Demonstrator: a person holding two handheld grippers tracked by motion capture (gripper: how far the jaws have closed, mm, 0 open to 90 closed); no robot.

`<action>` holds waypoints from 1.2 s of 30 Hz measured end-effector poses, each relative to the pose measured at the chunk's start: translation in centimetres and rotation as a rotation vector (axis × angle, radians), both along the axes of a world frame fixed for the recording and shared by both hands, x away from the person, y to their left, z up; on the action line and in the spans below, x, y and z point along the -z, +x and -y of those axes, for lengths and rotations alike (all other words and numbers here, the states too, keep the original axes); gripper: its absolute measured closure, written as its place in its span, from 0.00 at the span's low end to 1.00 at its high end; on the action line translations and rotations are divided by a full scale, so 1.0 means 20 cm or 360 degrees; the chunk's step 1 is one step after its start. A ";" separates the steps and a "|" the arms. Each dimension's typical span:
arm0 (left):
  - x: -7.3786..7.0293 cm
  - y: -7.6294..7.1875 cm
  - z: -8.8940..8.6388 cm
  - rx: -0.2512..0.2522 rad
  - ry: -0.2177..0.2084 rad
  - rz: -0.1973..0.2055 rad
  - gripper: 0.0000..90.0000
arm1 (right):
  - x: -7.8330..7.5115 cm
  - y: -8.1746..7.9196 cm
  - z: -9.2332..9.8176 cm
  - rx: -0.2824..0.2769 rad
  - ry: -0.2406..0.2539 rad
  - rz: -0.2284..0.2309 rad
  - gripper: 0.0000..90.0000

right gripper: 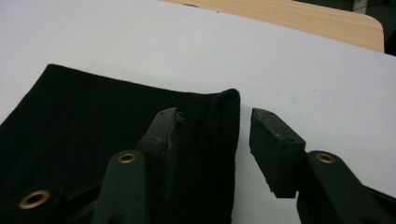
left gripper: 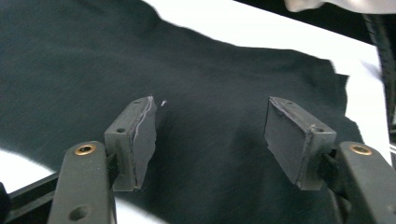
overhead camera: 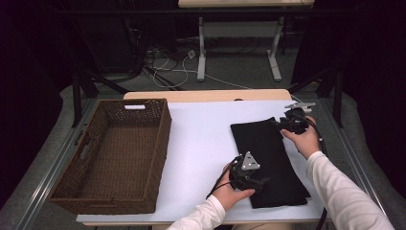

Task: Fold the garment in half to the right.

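Observation:
A black cloth lies folded flat on the right half of the white table. My left gripper hovers at the cloth's near left edge, held in a hand with a white sleeve. In the left gripper view its jaws stand open above the dark fabric, and nothing is pinched between the pads. My right gripper is at the cloth's far right corner. In the right gripper view it is open, with the cloth's raised folded edge between the pads; the right pad stands apart from it.
A brown wicker basket with nothing in it stands on the left side of the table. A wooden tabletop strip shows behind the white surface. Metal frame rails run along both sides, and cables lie on the floor beyond.

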State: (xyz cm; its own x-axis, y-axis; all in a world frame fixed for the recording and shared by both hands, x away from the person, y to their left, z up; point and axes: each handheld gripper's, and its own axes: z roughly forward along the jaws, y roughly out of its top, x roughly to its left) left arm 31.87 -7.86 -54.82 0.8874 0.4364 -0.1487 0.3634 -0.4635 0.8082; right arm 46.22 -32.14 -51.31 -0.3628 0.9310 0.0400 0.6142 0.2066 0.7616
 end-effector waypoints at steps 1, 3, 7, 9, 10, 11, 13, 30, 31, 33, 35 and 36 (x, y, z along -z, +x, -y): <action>0.01 0.01 -0.01 -0.0001 0.0011 0.0001 0.37 | 0.00 -0.01 -0.01 0.0001 -0.0012 0.0009 0.54; 0.02 0.01 -0.02 -0.0019 0.0013 -0.0047 0.36 | 0.01 -0.03 -0.02 -0.0013 -0.0029 0.0021 0.53; 0.03 0.01 -0.04 -0.0033 0.0028 -0.0061 0.36 | 0.02 -0.04 -0.04 -0.0024 -0.0047 0.0010 0.53; 0.03 0.01 -0.05 -0.0040 0.0040 -0.0073 0.35 | 0.02 -0.04 -0.04 -0.0028 -0.0058 0.0011 0.52; 0.03 0.01 -0.05 -0.0042 0.0039 -0.0073 0.35 | 0.03 -0.04 -0.04 -0.0035 -0.0070 0.0018 0.52; 0.03 0.01 -0.06 -0.0051 0.0041 -0.0068 0.35 | 0.03 -0.05 -0.05 -0.0031 -0.0076 0.0021 0.52; 0.03 0.03 -0.07 -0.0064 0.0042 -0.0072 0.35 | 0.03 -0.06 -0.05 -0.0037 -0.0082 0.0024 0.52; 0.08 0.03 -0.08 -0.0124 0.0044 -0.0155 0.33 | 0.03 -0.11 -0.06 -0.0062 -0.0096 0.0077 0.50; 0.08 0.03 -0.08 -0.0115 0.0044 -0.0161 0.32 | 0.04 -0.10 -0.05 -0.0050 -0.0093 0.0071 0.49; 0.08 0.02 -0.07 -0.0115 0.0045 -0.0163 0.32 | 0.05 -0.09 -0.04 -0.0033 -0.0086 0.0064 0.48; 0.08 0.01 -0.06 -0.0120 0.0070 -0.0183 0.31 | 0.07 -0.07 -0.04 -0.0021 -0.0093 0.0047 0.48; 0.07 0.01 -0.06 -0.0114 0.0083 -0.0183 0.31 | 0.08 -0.06 -0.04 -0.0012 -0.0098 0.0040 0.47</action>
State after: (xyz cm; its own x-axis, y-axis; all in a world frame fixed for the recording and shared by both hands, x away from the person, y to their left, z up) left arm 32.07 -6.72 -56.28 0.8321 0.5077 -0.2230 0.4857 -0.4732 0.7350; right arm 44.98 -31.44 -52.92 -0.3699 0.9287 -0.0262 0.5933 0.2578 0.7626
